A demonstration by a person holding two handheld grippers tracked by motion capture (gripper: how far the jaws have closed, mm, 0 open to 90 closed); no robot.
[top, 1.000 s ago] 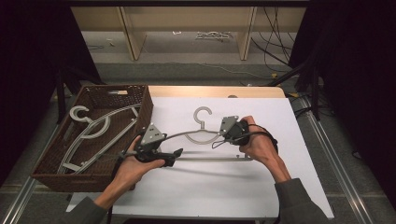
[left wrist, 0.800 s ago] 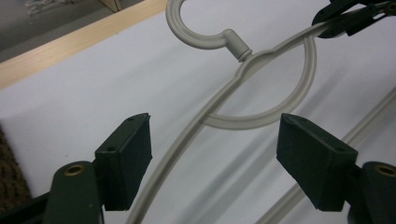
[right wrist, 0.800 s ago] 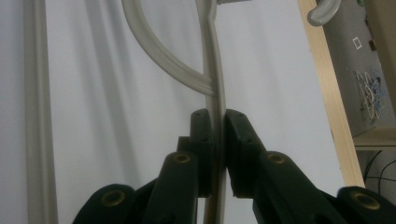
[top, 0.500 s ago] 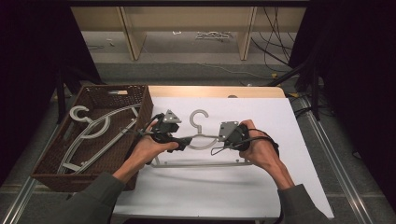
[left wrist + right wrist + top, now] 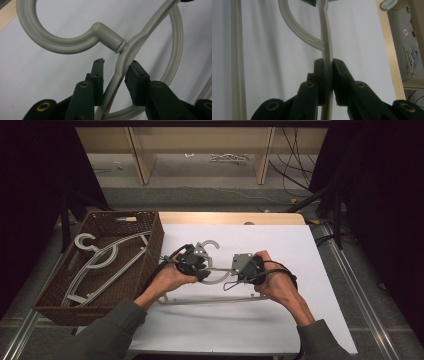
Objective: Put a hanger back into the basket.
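The left tongs (image 5: 199,265) and right tongs (image 5: 242,266) are meeting over a grey plastic hanger (image 5: 215,279) lying on the white bench (image 5: 300,270), beside a wicker basket (image 5: 150,227) holding more hangers; basketing it is probably the aim.

The left tongs (image 5: 114,72) are gaping around the smooth shoulder below the hook, one jaw touching.

The right tongs (image 5: 327,65) are clamping the thin arm; next, the left should be closing before lifting.

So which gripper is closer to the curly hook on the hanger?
Left. The left gripper sits just below the hook, its jaws around the hanger's neck. The right gripper grips the hanger's arm farther off to the side.
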